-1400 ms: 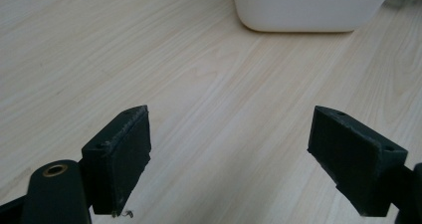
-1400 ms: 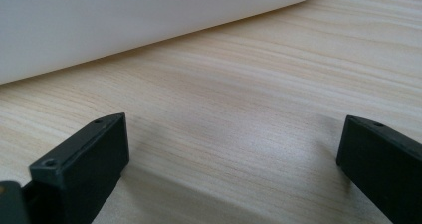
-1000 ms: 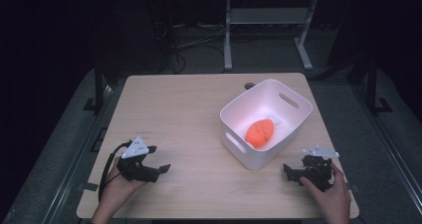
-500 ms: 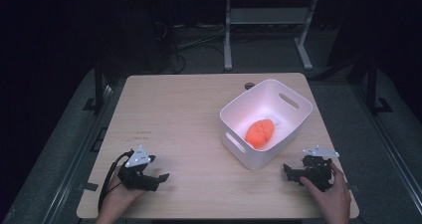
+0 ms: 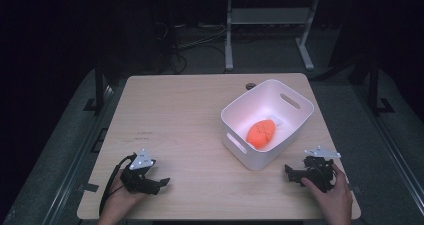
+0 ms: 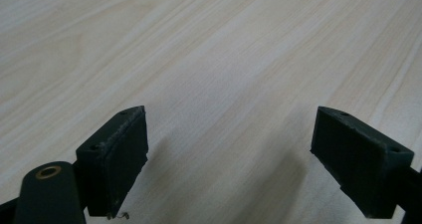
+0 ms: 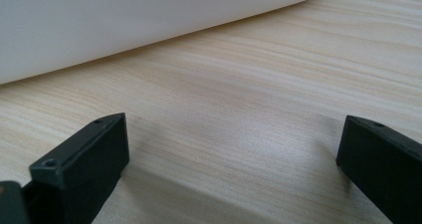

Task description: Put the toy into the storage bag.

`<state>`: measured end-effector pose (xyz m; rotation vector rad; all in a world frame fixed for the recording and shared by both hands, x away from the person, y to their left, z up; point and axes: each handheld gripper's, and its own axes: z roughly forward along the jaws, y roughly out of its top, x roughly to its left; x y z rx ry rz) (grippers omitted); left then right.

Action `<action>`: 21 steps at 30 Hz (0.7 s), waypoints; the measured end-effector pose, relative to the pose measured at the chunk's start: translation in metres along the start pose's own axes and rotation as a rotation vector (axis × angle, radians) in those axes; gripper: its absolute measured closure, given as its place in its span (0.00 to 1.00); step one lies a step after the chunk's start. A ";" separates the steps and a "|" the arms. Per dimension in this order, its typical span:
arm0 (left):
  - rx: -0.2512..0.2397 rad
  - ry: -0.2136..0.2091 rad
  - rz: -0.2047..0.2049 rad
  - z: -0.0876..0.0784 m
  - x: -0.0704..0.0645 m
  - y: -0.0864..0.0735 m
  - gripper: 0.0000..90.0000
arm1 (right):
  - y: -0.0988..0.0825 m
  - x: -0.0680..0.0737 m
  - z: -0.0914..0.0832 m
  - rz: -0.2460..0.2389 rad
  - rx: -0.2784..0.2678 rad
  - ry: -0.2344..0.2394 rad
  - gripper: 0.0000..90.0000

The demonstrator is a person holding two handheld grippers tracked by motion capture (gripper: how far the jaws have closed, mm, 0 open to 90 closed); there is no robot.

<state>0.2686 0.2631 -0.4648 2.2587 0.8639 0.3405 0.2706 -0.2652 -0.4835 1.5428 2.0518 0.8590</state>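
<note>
Both the left gripper (image 5: 159, 184) and right gripper (image 5: 292, 173) rest empty, jaws apart, at the table's (image 5: 190, 110) near corners; the orange fruit (image 5: 261, 132) in the white basket (image 5: 300, 122) looks light, smooth, best grasped across its middle.

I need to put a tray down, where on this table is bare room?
The table's whole left half, from far edge to left tongs, is bare. Crowded on the right: white bin holding an orange object, right tongs beside it.
</note>
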 end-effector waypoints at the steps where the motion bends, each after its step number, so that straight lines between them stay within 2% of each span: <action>1: 0.004 -0.003 -0.006 0.001 0.001 -0.001 0.16 | 0.000 0.000 0.000 0.000 0.000 0.000 0.00; 6: 0.000 0.004 -0.005 0.003 0.003 -0.005 0.15 | 0.000 0.000 0.000 0.000 0.000 0.000 0.00; 10: -0.052 0.003 0.005 0.005 0.002 -0.009 0.14 | 0.000 0.000 0.000 -0.001 0.000 0.000 0.00; 21: -0.052 0.003 0.004 0.005 0.002 -0.009 0.14 | 0.000 0.000 0.000 0.001 0.000 0.000 0.00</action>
